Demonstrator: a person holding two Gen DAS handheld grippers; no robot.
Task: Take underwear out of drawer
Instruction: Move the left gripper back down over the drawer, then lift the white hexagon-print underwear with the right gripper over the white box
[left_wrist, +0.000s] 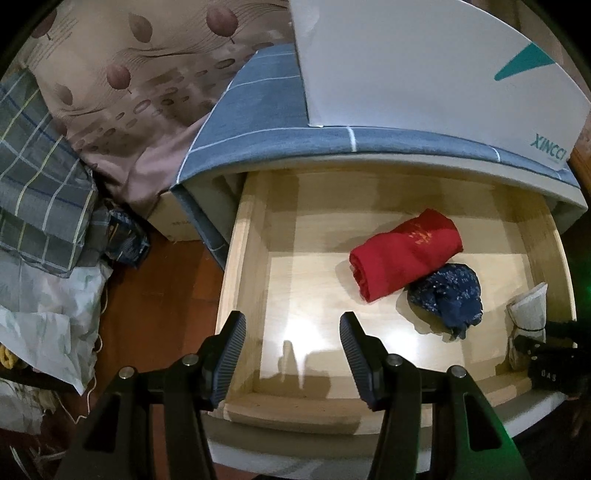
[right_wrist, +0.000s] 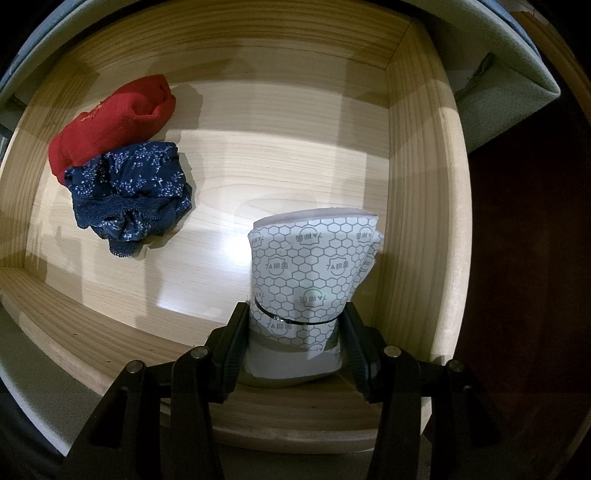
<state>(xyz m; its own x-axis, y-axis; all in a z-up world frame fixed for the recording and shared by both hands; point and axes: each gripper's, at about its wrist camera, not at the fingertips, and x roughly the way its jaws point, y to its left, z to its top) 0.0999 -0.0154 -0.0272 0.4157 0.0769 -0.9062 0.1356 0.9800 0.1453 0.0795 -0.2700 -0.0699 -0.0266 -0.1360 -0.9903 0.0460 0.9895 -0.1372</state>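
Note:
The wooden drawer (left_wrist: 240, 258) is pulled out from under the bed. A rolled red underwear (left_wrist: 402, 251) lies in it, with a crumpled navy floral underwear (left_wrist: 447, 299) touching it. In the right wrist view the red roll (right_wrist: 110, 122) and the navy one (right_wrist: 129, 188) sit at the left. My right gripper (right_wrist: 295, 314) is shut on a white hexagon-printed underwear roll (right_wrist: 314, 266) banded with a black tie, near the drawer's right wall (right_wrist: 417, 184). That roll (left_wrist: 528, 310) and the right gripper (left_wrist: 543, 350) also show in the left wrist view. My left gripper (left_wrist: 291, 321) hangs open over the drawer's front left, with nothing between its fingers.
A white box (left_wrist: 424, 66) rests on the blue checked mattress (left_wrist: 258, 107) above the drawer. A brown patterned quilt (left_wrist: 129, 92), checked fabric (left_wrist: 37, 177) and plastic bags (left_wrist: 48, 325) crowd the left, on a red-brown floor (left_wrist: 166, 295).

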